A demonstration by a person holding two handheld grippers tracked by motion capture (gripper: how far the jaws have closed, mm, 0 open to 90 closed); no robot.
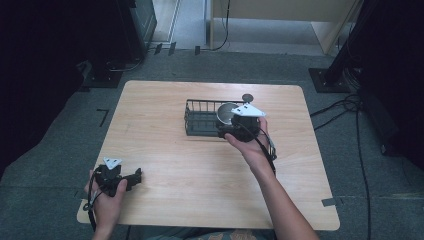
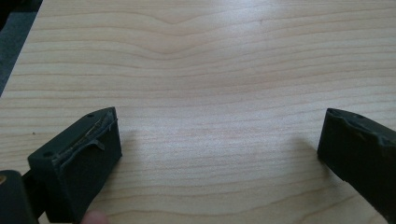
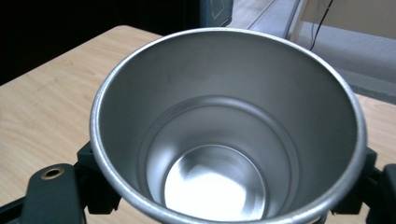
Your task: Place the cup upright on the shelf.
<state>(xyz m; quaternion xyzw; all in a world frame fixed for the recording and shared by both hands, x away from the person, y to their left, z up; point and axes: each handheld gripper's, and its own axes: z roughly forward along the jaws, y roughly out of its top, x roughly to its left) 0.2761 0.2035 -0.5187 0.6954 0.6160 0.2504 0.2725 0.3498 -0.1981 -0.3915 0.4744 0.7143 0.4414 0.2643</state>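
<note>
The metal cup [image 3: 229, 126] is plain brushed steel, with a rolled rim and a stepped inside wall that narrows to a shiny round bottom; it is empty. In the right gripper view its mouth faces the camera, and the two black jaws of the right gripper [image 3: 229, 186] press on its outer wall from both sides, so this gripper is clamped on the cup. In the high view the right gripper [image 1: 240, 125] holds the cup [image 1: 227, 113] at the right end of a black wire basket [image 1: 200, 120], which stands on the far middle part of the wooden surface [image 1: 200, 170] (whether the cup is inside the basket or just above its rim, I cannot tell). A small dark round object [image 1: 247, 97] lies on the surface just behind the basket. The left gripper [image 1: 125, 178] rests at the near left corner of the surface, well apart from the basket. In the left gripper view the jaws of the left gripper [image 2: 219, 140] stand wide apart with bare wood between them.
</note>
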